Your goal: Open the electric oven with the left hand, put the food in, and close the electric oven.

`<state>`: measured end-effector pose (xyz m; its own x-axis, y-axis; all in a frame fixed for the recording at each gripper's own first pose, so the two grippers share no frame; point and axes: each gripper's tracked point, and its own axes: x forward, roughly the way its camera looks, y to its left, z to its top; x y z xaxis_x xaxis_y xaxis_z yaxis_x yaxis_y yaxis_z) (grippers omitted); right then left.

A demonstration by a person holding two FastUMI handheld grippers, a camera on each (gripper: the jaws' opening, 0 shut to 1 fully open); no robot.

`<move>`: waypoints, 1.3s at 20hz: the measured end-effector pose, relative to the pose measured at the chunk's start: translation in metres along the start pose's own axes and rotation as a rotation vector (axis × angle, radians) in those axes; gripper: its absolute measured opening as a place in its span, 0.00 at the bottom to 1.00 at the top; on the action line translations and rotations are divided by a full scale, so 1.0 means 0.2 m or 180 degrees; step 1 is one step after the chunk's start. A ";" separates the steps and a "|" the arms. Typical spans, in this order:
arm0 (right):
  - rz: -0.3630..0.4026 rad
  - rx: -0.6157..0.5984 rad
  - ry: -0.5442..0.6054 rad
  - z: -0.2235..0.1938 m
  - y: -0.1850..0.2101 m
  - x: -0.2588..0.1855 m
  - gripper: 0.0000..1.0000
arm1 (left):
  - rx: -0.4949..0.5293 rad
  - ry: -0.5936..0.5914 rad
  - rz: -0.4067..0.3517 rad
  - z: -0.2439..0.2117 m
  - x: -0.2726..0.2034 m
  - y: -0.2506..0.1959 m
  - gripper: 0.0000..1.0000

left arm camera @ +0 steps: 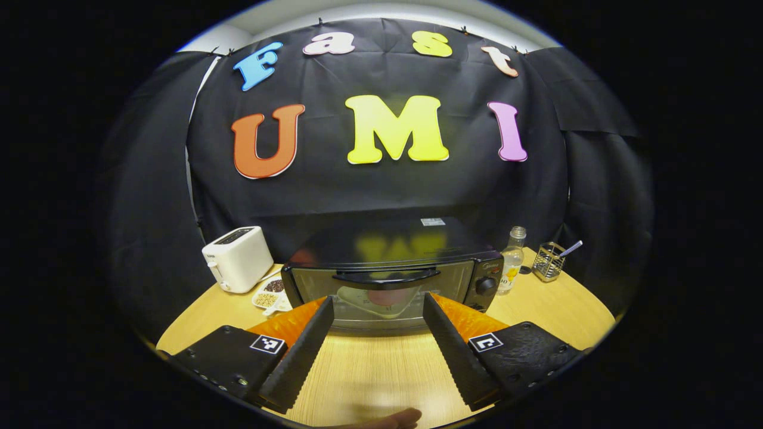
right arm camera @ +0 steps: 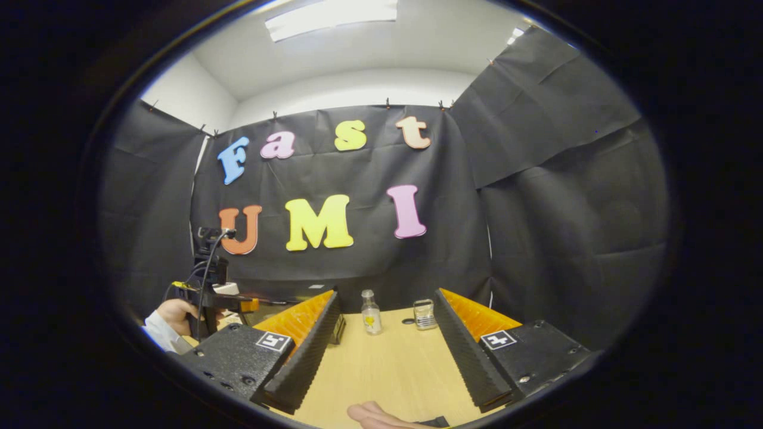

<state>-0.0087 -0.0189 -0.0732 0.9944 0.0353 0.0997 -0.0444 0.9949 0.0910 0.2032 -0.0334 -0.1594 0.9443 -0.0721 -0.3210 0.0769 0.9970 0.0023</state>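
The black electric oven [left arm camera: 387,250] stands at the middle of the wooden table [left arm camera: 381,369] with its door shut and the handle [left arm camera: 386,276] across the top of the glass. Behind the glass I see a pale plate with something pink [left arm camera: 381,298] on it. My left gripper [left arm camera: 378,300] is open, its fingers aimed at the lower door and a little short of it. My right gripper [right arm camera: 387,295] is open over the table with nothing between its fingers. At the left of the right gripper view, a hand [right arm camera: 176,313] holds the left gripper [right arm camera: 229,302].
Left of the oven stand a white toaster [left arm camera: 237,258] and a small dish of seeds [left arm camera: 271,292]. On its right are a clear bottle [left arm camera: 511,262] and a wire holder with a spoon [left arm camera: 549,261]. Both also show in the right gripper view: bottle [right arm camera: 371,314], holder [right arm camera: 424,314].
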 end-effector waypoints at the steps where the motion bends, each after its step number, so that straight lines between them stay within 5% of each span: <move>1: -0.0012 -0.0014 -0.0003 0.01 0.00 -0.01 0.96 | -0.0002 -0.0069 -0.0001 0.04 -0.06 -0.01 0.96; 10: 0.0112 -0.0037 -0.0093 0.15 0.09 -0.11 0.96 | 0.0021 -0.0548 -0.0062 0.16 -0.64 -0.11 0.96; 15: 0.0136 -0.0069 -0.0107 0.18 0.11 -0.13 0.96 | 0.0049 -0.0791 0.0210 0.14 -0.93 -0.01 0.96; 26: 0.0049 -0.0161 -0.0046 0.24 0.12 -0.15 1.00 | -0.0090 -0.0882 0.0101 0.22 -1.15 -0.03 0.96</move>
<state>-0.0448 -0.0017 -0.0260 0.9921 0.0497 0.1149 -0.0545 0.9978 0.0390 -0.0012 -0.0243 -0.0440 0.9979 -0.0417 -0.0499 0.0408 0.9990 -0.0194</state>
